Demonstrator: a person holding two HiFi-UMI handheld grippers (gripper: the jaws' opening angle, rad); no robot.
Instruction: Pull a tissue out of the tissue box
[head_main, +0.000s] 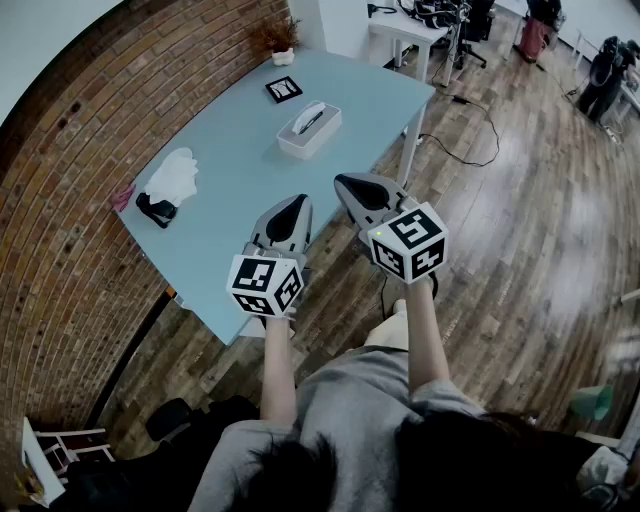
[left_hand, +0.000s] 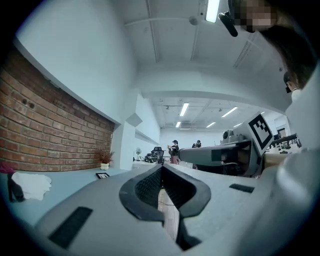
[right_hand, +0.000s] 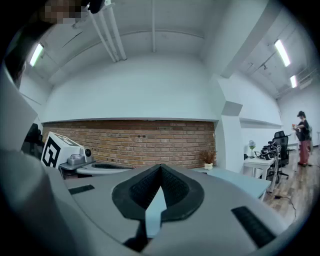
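The person stands at the near end of the bench (head_main: 230, 225), holding both tools level over its edge. The left tool (head_main: 297, 203) is clenched on nothing, its tips meeting. The right tool (head_main: 346, 181), just beside it, is clenched and empty too. The tissue box (head_main: 309, 131) sits well ahead of them, toward the bench's far end, with a tissue (head_main: 313, 108) showing at its slot. A crumpled white cloth (head_main: 173, 177) lies near the bench's left edge, by the brick wall (head_main: 80, 150).
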